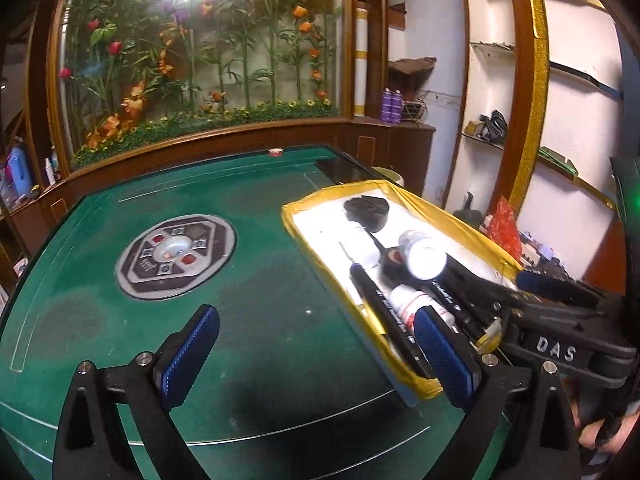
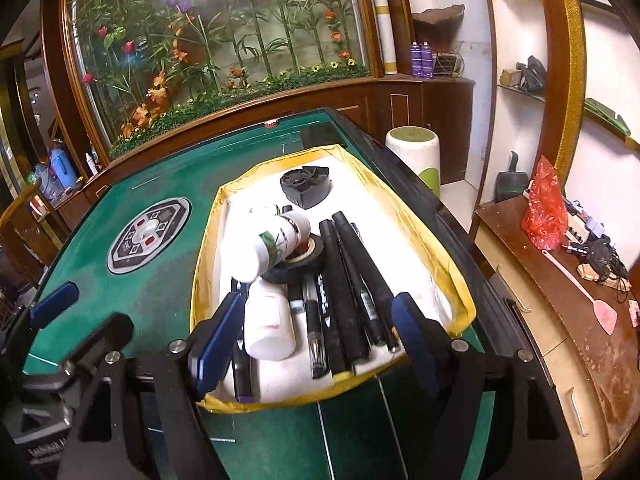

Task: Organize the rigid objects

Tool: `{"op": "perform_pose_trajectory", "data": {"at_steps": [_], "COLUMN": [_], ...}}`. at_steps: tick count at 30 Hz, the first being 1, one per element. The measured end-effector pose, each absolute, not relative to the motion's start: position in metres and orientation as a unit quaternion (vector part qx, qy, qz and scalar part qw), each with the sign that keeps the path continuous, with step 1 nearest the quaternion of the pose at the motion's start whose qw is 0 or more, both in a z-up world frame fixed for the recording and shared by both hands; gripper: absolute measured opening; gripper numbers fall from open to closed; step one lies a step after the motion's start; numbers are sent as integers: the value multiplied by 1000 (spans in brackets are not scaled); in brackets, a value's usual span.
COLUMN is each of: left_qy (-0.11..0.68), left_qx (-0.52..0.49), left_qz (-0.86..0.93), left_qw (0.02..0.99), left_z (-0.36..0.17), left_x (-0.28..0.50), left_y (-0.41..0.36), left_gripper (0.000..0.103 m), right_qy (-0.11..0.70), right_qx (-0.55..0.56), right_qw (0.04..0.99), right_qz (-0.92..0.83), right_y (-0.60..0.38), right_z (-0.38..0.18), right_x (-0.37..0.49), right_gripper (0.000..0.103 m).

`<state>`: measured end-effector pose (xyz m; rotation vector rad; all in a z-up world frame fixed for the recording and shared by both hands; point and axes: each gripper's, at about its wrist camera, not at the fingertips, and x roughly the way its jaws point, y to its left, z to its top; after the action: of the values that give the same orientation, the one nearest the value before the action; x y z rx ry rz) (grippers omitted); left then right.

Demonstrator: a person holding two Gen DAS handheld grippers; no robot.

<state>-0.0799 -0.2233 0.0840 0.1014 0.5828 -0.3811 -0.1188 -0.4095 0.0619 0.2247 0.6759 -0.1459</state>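
Green felt table (image 1: 248,288), grey control panel (image 1: 175,257) set in its centre. Yellow-rimmed tray (image 2: 208,264) rests near right edge; small red-white object (image 1: 275,153) at far edge.

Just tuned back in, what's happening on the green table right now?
A person is sorting small rigid items into a yellow-edged tray on the green table. The tray already holds black pens, two white bottles, a roll of black tape and a black fan-like part. Both the left gripper and the right gripper are open and hold nothing, with the right one over the tray's near end.
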Motion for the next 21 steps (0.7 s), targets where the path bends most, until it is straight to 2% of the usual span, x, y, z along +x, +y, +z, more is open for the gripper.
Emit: {"op": "perform_pose_trajectory", "data": {"at_steps": [2, 8, 13, 21], "left_qy": [281, 256, 262, 291], "left_qx": [50, 40, 106, 122], "left_qz": [-179, -159, -156, -137], "left_qw": [942, 953, 947, 939], "left_z": [83, 84, 85, 78], "left_x": [-81, -86, -88, -79], "left_y": [-218, -200, -203, -200], "left_gripper": [100, 101, 102, 102], "right_qy": [329, 329, 326, 318], "right_qx": [106, 100, 99, 97], "right_qw": [935, 935, 937, 939], "right_qz": [-77, -85, -79, -83], "right_y": [-407, -396, -389, -387], "right_z": [58, 48, 48, 52], "right_x": [-123, -128, -128, -129], "right_gripper": [80, 81, 81, 81]}}
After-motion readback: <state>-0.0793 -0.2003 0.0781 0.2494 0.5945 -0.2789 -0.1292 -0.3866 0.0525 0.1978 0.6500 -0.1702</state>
